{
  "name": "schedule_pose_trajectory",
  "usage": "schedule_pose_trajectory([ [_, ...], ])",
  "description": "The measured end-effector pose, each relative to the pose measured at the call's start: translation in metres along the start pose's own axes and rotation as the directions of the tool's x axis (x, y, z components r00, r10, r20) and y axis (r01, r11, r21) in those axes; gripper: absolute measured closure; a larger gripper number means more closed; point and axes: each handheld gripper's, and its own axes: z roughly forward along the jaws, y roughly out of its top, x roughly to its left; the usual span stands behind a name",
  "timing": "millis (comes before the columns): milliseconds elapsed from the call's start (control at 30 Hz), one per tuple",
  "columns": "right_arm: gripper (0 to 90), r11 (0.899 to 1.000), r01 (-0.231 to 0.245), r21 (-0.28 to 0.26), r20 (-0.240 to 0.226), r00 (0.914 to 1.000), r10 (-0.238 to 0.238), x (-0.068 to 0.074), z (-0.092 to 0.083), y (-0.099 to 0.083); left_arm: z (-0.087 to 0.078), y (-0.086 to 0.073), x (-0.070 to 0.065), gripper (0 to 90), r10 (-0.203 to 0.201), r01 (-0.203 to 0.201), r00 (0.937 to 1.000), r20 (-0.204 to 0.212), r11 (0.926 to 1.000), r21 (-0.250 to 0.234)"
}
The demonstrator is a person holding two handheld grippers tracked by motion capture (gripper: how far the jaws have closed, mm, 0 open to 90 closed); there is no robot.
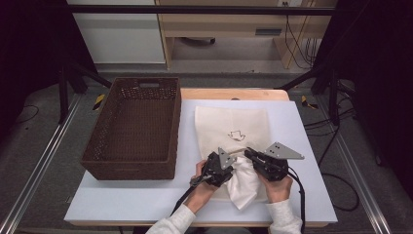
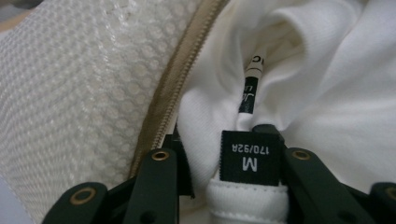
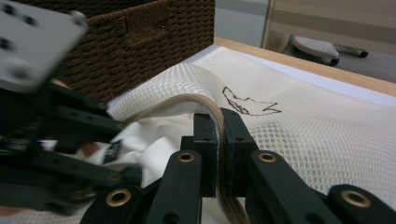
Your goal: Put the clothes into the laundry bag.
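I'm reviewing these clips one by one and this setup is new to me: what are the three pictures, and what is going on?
A person works at a table with handheld tongs in each hand. One picture looks down from above; the other two come from cameras riding on each tool. On the table stand a brown wicker basket and a cream mesh zip bag with a bird drawing. The right tongs are clamped on the bag's zipper edge, lifting its mouth. The left tongs are at a white garment, with their jaws either side of its black size-M label; it lies partly in the bag's opening.
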Motion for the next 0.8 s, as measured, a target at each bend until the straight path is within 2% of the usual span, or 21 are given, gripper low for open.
schedule_pose_trajectory([
  [100,86.2,1.0,-0.003,0.005,0.002,1.0,0.003,0.0,0.002,-0.001,0.003,0.0,-0.003,62.7,0.014,-0.014,0.9995,-0.029,0.9999,-0.001],
  [167,86.2,1.0,-0.01,0.009,-0.001,1.0,0.01,-0.001,0.002,-0.002,-0.001,-0.001,-0.003,58.7,0.012,-0.012,0.9997,-0.023,0.9999,-0.005],
  [300,86.2,1.0,-0.01,0.017,0.003,0.9999,0.01,-0.002,0.003,-0.003,-0.026,-0.004,-0.002,40.2,-0.02,0.021,0.9979,0.061,0.9996,-0.018],
  [367,86.2,1.0,-0.012,0.016,0.002,0.9999,0.012,-0.002,0.004,-0.003,-0.044,-0.006,-0.002,35.6,-0.022,0.026,0.9944,0.103,0.9989,-0.039],
  [533,86.1,1.0,-0.005,0.02,0.007,1.0,0.005,-0.001,0.004,-0.003,-0.072,-0.008,-0.004,27.8,-0.008,0.016,0.9891,0.147,0.9984,-0.055],
  [633,86.0,1.0,-0.006,0.02,0.004,1.0,0.006,-0.001,0.004,-0.004,-0.071,-0.013,-0.011,26.2,-0.013,0.02,0.9835,0.18,0.9991,-0.038],
  [667,85.9,1.0,-0.008,0.019,0.005,1.0,0.008,-0.001,0.004,-0.004,-0.067,-0.015,-0.016,25.8,0.0,0.006,0.9831,0.183,0.9995,-0.032],
  [800,85.9,1.0,-0.013,0.017,0.004,0.9999,0.013,-0.002,0.004,-0.004,-0.041,-0.02,-0.035,21.9,0.031,-0.031,0.9837,0.177,0.9995,0.0],
])
